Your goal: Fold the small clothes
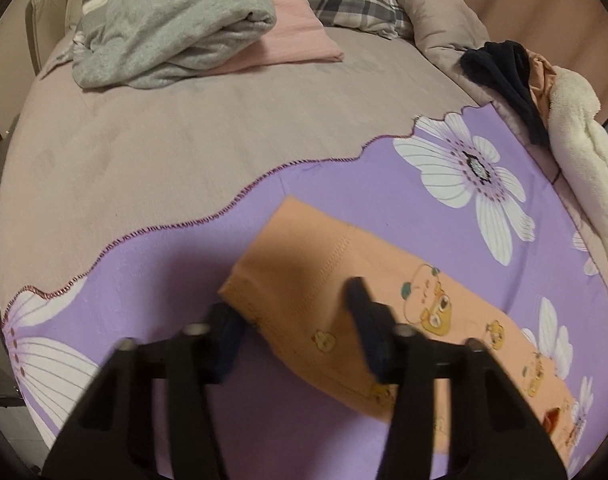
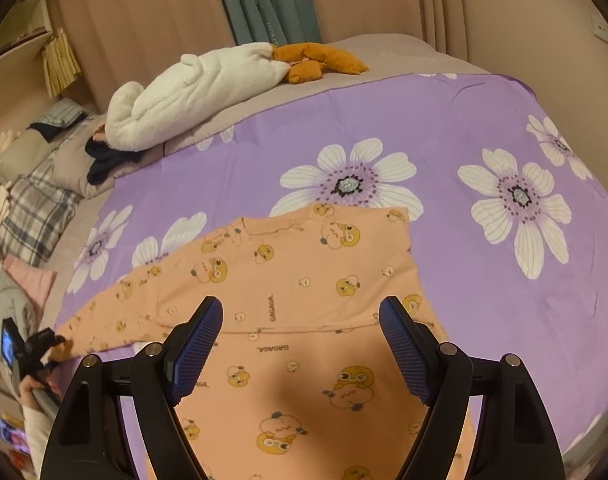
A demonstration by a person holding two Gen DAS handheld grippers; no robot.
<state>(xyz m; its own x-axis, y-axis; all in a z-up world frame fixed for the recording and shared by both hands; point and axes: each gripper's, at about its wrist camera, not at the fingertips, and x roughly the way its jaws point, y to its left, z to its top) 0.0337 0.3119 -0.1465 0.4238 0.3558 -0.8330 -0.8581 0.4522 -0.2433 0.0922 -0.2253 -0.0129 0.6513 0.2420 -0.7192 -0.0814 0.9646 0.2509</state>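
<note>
- The orange top (image 2: 304,280) lies spread on the purple flowered cloth (image 2: 484,300) over the bed (image 1: 184,160), its body under and ahead of the right jaws and one sleeve running out to their left.
- The right gripper (image 2: 300,348) hovers over the body with its jaws wide and nothing between them; the cloth below is not pinched.
- The left gripper (image 1: 292,328) is at the cuff of that sleeve (image 1: 304,264). In its own view the jaws straddle the cuff's near corner, set fairly narrow, but the picture is blurred and I cannot tell whether the pads press on the fabric.
- In the right view the left gripper shows small at the far left, at the sleeve's tip, with a hand (image 2: 34,386) behind it.
- My reading: the step in hand is taking the sleeve end, ready to fold it in across the body.
- Next, as I judge it, a firm pinch on the cuff, then a low carry towards the chest while the right jaws steady the body.
</note>
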